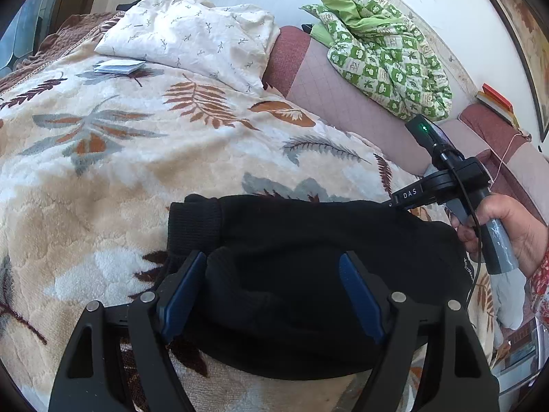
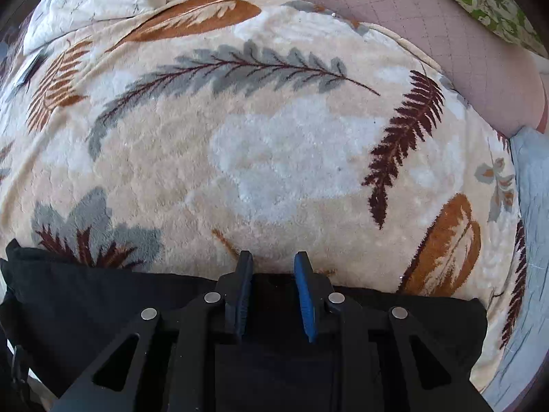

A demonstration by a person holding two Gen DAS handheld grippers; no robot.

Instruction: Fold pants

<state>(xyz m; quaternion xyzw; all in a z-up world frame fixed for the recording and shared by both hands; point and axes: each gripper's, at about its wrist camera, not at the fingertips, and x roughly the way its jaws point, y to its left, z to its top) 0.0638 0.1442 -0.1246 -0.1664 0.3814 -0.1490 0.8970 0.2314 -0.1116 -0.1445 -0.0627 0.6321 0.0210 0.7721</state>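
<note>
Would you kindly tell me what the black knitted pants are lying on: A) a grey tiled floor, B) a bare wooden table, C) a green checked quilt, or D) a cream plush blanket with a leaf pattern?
D: the black knitted pants rest on the cream plush blanket with a leaf pattern, which spreads out around them in both wrist views.

We see the bed (image 1: 103, 158) obliquely from the left wrist, steeply and closer from the right; both views share the black pants (image 1: 326, 240) at 6 o'clock.

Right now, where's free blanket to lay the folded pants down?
Widest free patch: leaf blanket between the black pants, the white pillow and the small booklet. A pink strip runs free below the green quilt. Crowded: near edge, both grippers, left and right, over the pants.
</note>
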